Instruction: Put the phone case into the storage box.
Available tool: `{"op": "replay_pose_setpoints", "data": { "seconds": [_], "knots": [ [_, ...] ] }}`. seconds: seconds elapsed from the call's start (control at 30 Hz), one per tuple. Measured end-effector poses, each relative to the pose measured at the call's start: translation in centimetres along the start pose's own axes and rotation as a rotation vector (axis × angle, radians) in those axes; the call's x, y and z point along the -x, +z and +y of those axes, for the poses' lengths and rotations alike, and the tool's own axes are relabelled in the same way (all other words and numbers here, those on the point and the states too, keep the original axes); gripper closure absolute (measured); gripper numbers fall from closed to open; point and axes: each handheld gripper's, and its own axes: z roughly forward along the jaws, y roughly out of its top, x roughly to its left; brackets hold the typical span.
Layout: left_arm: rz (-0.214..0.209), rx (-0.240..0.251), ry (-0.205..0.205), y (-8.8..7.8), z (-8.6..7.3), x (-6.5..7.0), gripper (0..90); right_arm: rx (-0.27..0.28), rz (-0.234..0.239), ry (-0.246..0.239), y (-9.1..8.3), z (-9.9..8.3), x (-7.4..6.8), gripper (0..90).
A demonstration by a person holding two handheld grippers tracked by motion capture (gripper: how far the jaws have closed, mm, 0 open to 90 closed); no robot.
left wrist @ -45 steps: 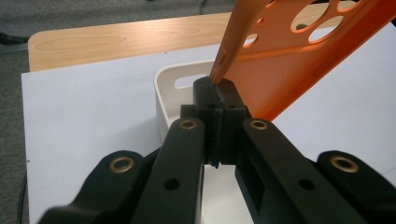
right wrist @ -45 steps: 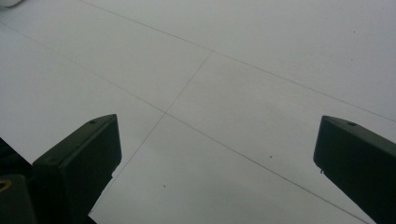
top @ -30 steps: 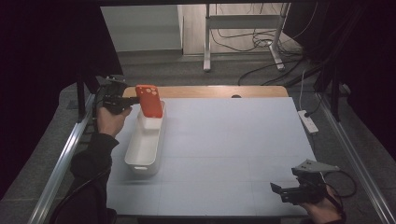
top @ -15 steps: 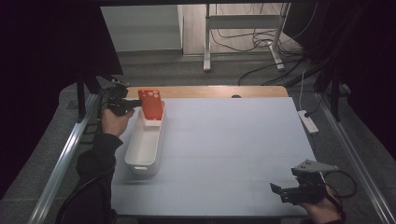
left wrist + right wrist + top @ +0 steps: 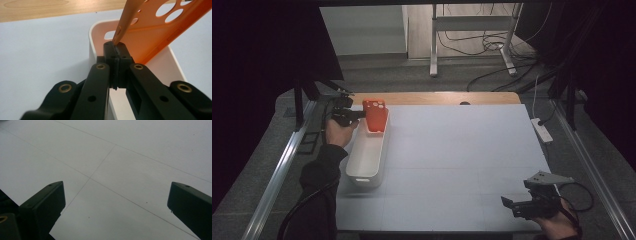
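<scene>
Dim room, dark drapes both sides, cables on the floor behind the table [image 5: 452,150], which has a pale grey-blue top with a wood strip along the far edge.

High view: left gripper [image 5: 362,114] sits at the far left of the table, held by the person's left hand [image 5: 339,132], dark sleeve coming up from the bottom left. Its jaws are pinched on the edge of an orange phone case [image 5: 376,115], which stands roughly upright over the far end of a long white bin [image 5: 367,156]. Cannot tell from here whether the case touches the bin. The bin runs near-to-far along the table's left side. Right gripper [image 5: 508,204] is at the near right corner, well apart from the bin, grey three-cornered plate on top, cable looping to its right. White power strip [image 5: 542,129] lies off the table's right edge.

Left gripper view: jaws closed together on the thin edge of the orange phone case [image 5: 155,30]. The case tilts up and to the right, camera cut-out holes visible near the top. White bin [image 5: 172,63] directly below and behind the jaws, its rounded end and a handle slot visible. Table top to the left.

Right gripper view: jaws spread wide, nothing between them. Bare table top [image 5: 120,170] below, with faint seam lines crossing.
</scene>
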Motion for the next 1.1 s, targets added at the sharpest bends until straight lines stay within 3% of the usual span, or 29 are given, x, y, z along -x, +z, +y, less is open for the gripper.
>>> {"op": "replay_pose_setpoints", "data": {
  "seconds": [0.43,0.6,1.1],
  "knots": [
    [0.025,-0.016,-0.003,1.1,0.0,0.1,89.5,-0.005,-0.001,0.002,0.0,0.0,0.0,2.0],
    [0.038,-0.018,0.015,1.3,0.0,0.2,89.1,-0.007,-0.002,0.003,0.1,0.0,0.0,2.0],
    [0.071,0.029,0.048,1.1,0.4,0.7,79.5,-0.007,0.001,0.003,0.0,0.0,0.0,2.0]
  ]
}}
